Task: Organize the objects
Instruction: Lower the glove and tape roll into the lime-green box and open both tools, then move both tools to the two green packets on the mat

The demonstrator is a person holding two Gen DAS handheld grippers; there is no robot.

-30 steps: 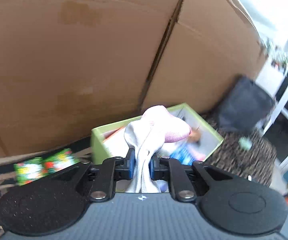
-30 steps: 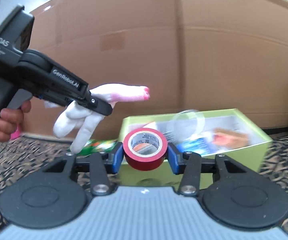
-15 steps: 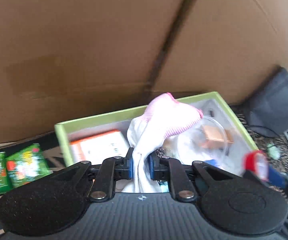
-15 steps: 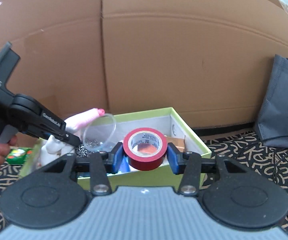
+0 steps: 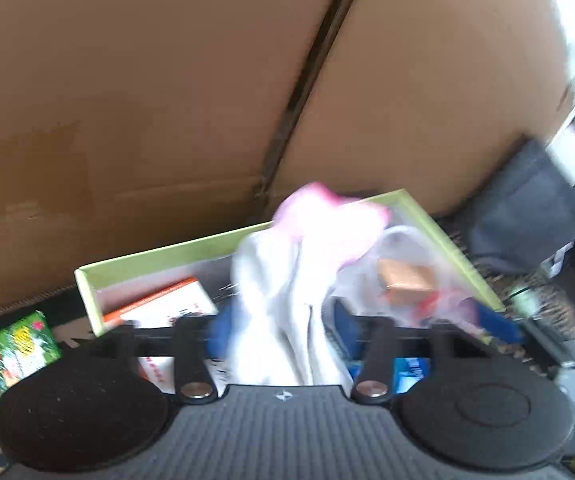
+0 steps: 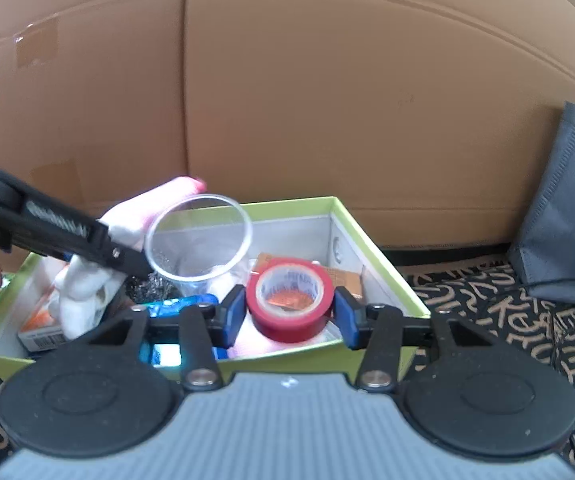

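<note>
A green box (image 6: 383, 258) holds several items: a clear plastic cup (image 6: 199, 236), a steel scourer, an orange-and-white packet (image 5: 159, 308) and a brown packet (image 5: 405, 282). My left gripper (image 5: 281, 332) hangs over the box's left part with its jaws spread apart; the white-and-pink sock (image 5: 299, 256) lies loose between them. The sock also shows in the right wrist view (image 6: 87, 280). My right gripper (image 6: 289, 314) is over the box's right part. Its jaws stand wider than the red tape roll (image 6: 289, 300), with a small gap on each side.
A tall cardboard wall (image 6: 327, 100) stands behind the box. A dark grey bag (image 6: 567, 216) leans at the right. Green packets (image 5: 15, 350) lie on the patterned cloth (image 6: 507, 312) left of the box.
Both grippers moved over the box and lowered. The left jaws opened off the sock. The right jaws spread away from the tape roll.
</note>
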